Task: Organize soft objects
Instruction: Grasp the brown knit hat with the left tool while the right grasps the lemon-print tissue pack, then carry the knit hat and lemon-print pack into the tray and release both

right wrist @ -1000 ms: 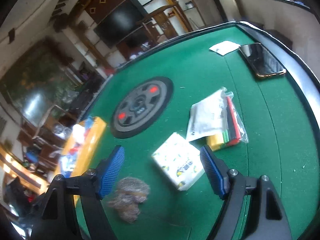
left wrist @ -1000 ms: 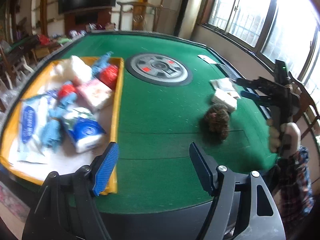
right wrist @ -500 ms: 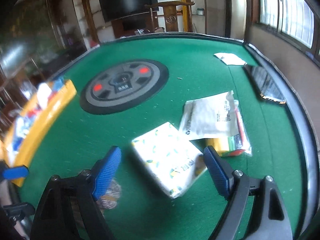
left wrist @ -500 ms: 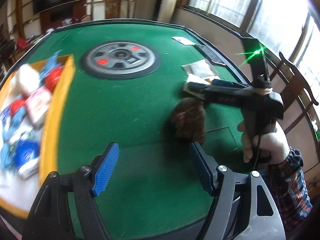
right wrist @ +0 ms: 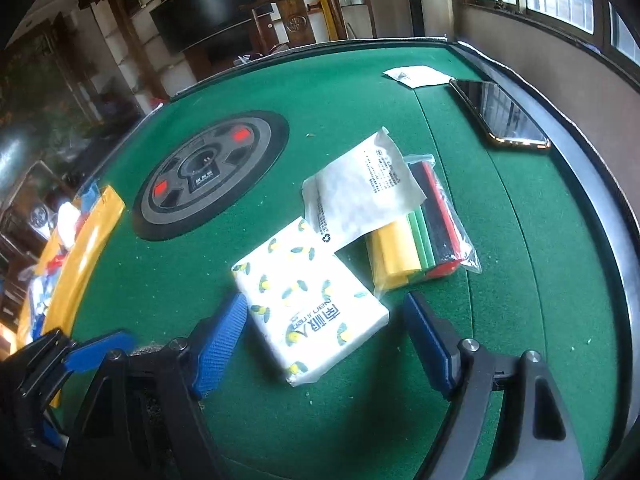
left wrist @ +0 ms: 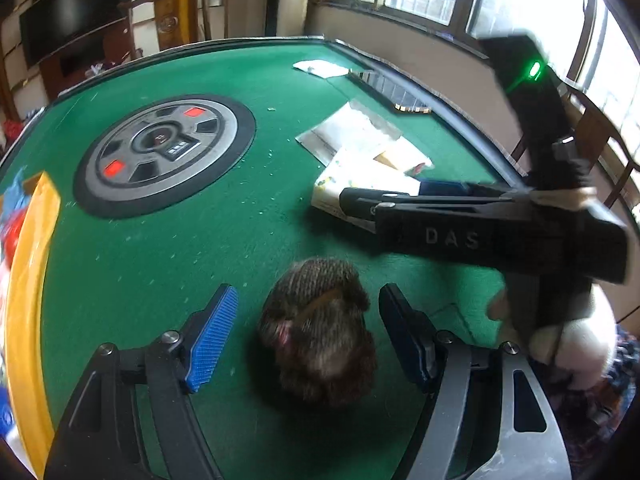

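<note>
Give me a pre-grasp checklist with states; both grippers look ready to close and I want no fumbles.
1. Brown knitted item between left gripper pads: ok.
2. Left pads clear of it: ok, open.
3. Tissue pack between right gripper pads: ok; jaws closing, not touching.
4. Pack free of the white pouch: cannot tell, their corners meet.
5. Grippers clear of each other: cannot tell, close together.
6. Yellow tray has room: cannot tell.

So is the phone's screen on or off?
Off. The phone lies face up near the green table's edge, and its screen is dark, only mirroring the window.
</note>
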Demonstrator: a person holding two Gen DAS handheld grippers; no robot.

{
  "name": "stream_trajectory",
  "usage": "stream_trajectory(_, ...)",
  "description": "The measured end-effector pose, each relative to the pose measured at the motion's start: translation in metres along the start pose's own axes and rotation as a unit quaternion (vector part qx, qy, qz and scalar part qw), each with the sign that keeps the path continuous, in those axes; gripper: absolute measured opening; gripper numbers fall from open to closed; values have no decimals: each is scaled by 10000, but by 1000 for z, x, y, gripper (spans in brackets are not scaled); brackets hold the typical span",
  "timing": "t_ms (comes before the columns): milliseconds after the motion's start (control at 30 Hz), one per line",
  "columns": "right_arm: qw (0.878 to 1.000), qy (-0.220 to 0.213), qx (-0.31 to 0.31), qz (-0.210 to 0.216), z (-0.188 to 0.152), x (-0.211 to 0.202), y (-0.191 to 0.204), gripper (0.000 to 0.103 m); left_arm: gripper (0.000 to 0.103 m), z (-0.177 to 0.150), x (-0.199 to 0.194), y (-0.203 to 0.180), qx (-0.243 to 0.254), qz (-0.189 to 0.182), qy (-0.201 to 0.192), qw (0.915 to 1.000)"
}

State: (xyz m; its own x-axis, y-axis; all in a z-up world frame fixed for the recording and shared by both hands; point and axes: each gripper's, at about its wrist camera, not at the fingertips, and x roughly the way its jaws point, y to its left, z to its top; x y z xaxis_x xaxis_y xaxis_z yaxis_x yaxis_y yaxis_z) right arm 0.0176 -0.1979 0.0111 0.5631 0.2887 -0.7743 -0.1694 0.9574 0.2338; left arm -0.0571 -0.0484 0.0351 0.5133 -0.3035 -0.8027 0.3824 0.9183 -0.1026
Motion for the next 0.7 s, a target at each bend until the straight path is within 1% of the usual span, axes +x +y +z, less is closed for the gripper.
stream_trajectory(67, 10000, -7, -41, -30, -1, 0, 3, 76, 73, -2, 14, -2, 58, 51, 146, 9999)
stream_trajectory(100, 10000, -12, -44, -22, 0, 0, 3, 76, 73, -1, 17, -3, 129, 74, 101, 9998)
stream_trajectory(133, 10000, -11, -50, -11, 2, 1, 2, 76, 61, 0, 16, -3, 140, -5, 64, 9999)
stream_trajectory(167, 10000, -13, -48, -2, 2, 2, 2, 76, 54, 0, 14, 1, 22, -202, 37, 9998)
stream_trajectory(200, 10000, -17, -46, 2, 2, 2, 2, 76, 53, -1, 12, 5, -66, -295, 25, 9995)
stream_trajectory(400, 9999, -39, -79, 60, 2, 4, 4, 76, 52, -11, -13, 31, -464, -543, -119, 9974)
stream_trajectory(600, 9999, -61, -80, 133, 2, 4, 4, 76, 53, -32, -62, 60, -865, -860, -431, 9916)
stream_trajectory(700, 9998, -75, -61, 163, 1, 4, 4, 77, 53, -47, -92, 81, -1017, -915, -677, 9883)
